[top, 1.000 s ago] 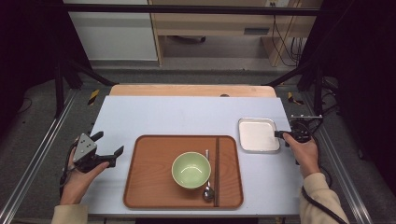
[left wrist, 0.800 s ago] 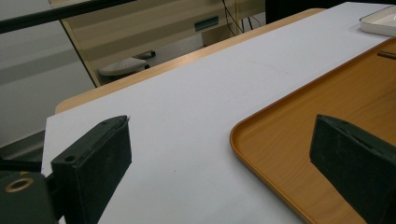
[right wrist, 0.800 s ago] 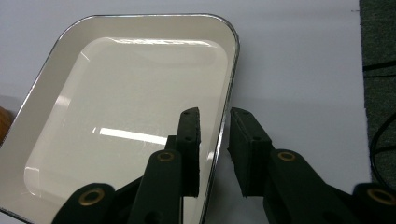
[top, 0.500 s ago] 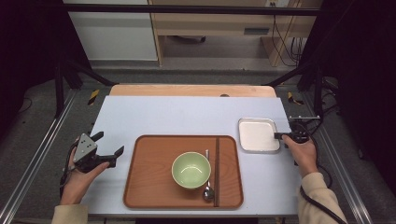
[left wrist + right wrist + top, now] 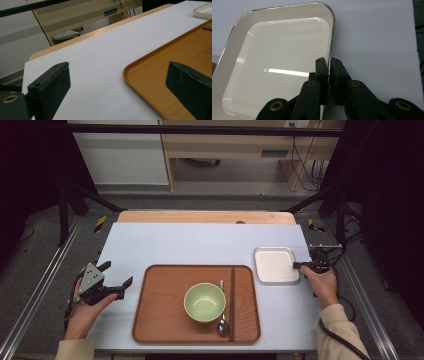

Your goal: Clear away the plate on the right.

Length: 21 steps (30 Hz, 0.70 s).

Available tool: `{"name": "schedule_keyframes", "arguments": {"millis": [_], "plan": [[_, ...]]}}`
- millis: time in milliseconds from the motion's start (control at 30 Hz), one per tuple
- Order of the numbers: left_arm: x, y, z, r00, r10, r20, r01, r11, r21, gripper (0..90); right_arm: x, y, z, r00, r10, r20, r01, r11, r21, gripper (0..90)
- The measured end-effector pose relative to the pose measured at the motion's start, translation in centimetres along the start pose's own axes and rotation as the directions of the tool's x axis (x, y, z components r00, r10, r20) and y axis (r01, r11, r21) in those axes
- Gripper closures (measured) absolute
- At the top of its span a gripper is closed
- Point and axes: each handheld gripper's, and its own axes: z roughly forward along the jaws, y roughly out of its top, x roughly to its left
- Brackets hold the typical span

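Dish (image 5: 275, 264) lies right of the tray (image 5: 165, 320), its near-right rim pinched in the right gripper (image 5: 328, 75), whose jaws have just been closing on it; the left gripper (image 5: 116, 281) gapes idle, far off.

In the right gripper view the white dish (image 5: 277, 62) runs off the bottom edge, its rim hidden between the jaws; the wooden tray (image 5: 172, 60) is cut off right of it in the left gripper view.

left gripper (image 5: 116, 279): jaws wide apart | right gripper (image 5: 328, 72): jaws just closing, clamped
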Motion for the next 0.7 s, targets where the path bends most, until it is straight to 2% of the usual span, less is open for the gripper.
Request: {"name": "schedule_keyframes", "arguments": {"millis": [200, 233, 267, 367, 467, 500, 533, 567, 667, 700], "plan": [[0.1, 0.0, -0.1, 1.0000, -0.004, -0.004, 0.004, 1.0000, -0.001, 5.5, 0.0, 0.1, 0.2, 0.9991, 0.035, -0.022, -0.035, 0.999, -0.010, 88.3], [0.1, 0.0, -0.1, 1.0000, -0.003, -0.003, 0.003, 1.0000, -0.001, 5.5, 0.0, 0.1, 0.2, 0.9978, 0.058, -0.033, -0.058, 0.998, -0.006, 88.7], [0.1, 0.0, -0.1, 1.0000, -0.004, -0.002, 0.004, 1.0000, -0.001, 5.5, -0.2, 0.1, 0.2, 0.9985, 0.045, -0.031, -0.045, 0.999, -0.013, 88.9], [0.1, 0.0, -0.1, 1.0000, -0.005, -0.002, 0.005, 1.0000, -0.003, 5.5, -0.1, 0.1, 0.0, 0.9968, 0.066, -0.045, -0.067, 0.998, -0.019, 89.2], [0.1, 0.0, -0.1, 0.9999, -0.014, -0.001, 0.014, 0.9999, -0.010, 5.5, 0.1, 0.3, -0.6, 0.9972, 0.062, -0.042, -0.064, 0.998, -0.030, 89.3], [0.1, 0.1, -0.1, 0.9998, -0.020, 0.003, 0.020, 0.9997, -0.015, 5.6, 0.1, 0.3, -0.8, 0.9987, 0.041, -0.029, -0.042, 0.998, -0.037, 89.3], [0.1, 0.1, -0.1, 0.9997, -0.024, 0.004, 0.024, 0.9996, -0.017, 5.6, 0.1, 0.4, -1.1, 0.9987, 0.043, -0.028, -0.044, 0.998, -0.047, 89.3], [0.1, 0.2, -0.1, 0.9996, -0.027, 0.005, 0.027, 0.9994, -0.022, 5.6, 0.3, 0.5, -1.4, 0.9973, 0.062, -0.039, -0.064, 0.996, -0.054, 89.3], [0.0, 0.7, 0.1, 0.9995, -0.029, 0.016, 0.030, 0.9991, -0.030, 5.8, 0.9, 0.8, -2.5, 0.9974, 0.055, -0.047, -0.060, 0.994, -0.095, 89.3], [-0.1, 0.9, 0.1, 0.9992, -0.033, 0.022, 0.034, 0.9988, -0.035, 5.9, 1.2, 1.0, -2.9, 0.9981, 0.040, -0.048, -0.045, 0.993, -0.109, 89.3]]}}
